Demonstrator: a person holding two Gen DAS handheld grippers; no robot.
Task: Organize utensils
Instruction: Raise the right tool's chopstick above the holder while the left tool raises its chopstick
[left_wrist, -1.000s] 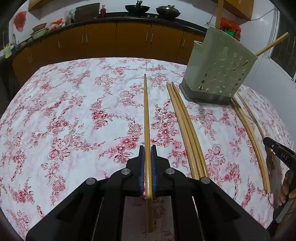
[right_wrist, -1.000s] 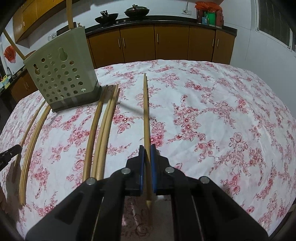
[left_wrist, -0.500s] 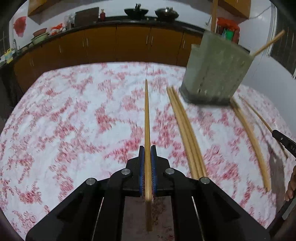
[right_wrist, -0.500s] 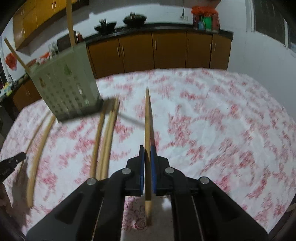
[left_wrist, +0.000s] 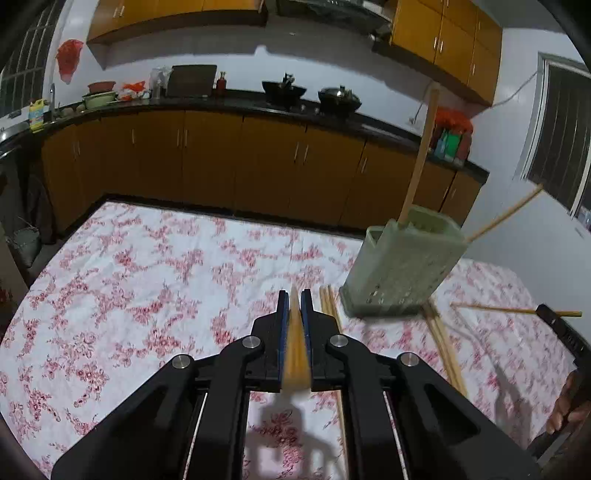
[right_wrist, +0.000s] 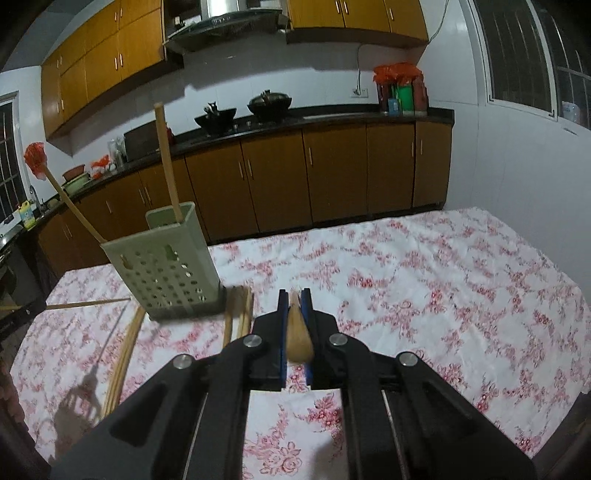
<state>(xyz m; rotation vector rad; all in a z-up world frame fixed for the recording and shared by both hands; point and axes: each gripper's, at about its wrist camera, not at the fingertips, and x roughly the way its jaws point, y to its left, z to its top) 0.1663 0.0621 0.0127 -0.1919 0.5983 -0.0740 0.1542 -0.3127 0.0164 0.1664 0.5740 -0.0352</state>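
My left gripper (left_wrist: 294, 294) is shut on a bamboo chopstick (left_wrist: 294, 343), held off the floral cloth and seen end-on. My right gripper (right_wrist: 294, 294) is shut on another chopstick (right_wrist: 297, 332), also lifted. That chopstick (left_wrist: 495, 307) sticks out sideways in the left wrist view, right of the holder. The green perforated utensil holder (left_wrist: 402, 273) (right_wrist: 166, 273) stands between the two grippers with two chopsticks (left_wrist: 421, 158) (right_wrist: 168, 158) leaning in it. Loose chopsticks (left_wrist: 328, 302) (right_wrist: 238, 310) lie beside its base, and more chopsticks (right_wrist: 125, 350) lie on its other side.
The table (left_wrist: 147, 277) wears a white cloth with red flowers. Behind it run brown kitchen cabinets (right_wrist: 332, 173) under a dark counter with woks. A person's fingers (left_wrist: 565, 406) show at the right edge of the left wrist view.
Both grippers have risen and tipped upward, lifting their chopsticks off the cloth. The holder and the loose chopsticks now sit lower in both views.
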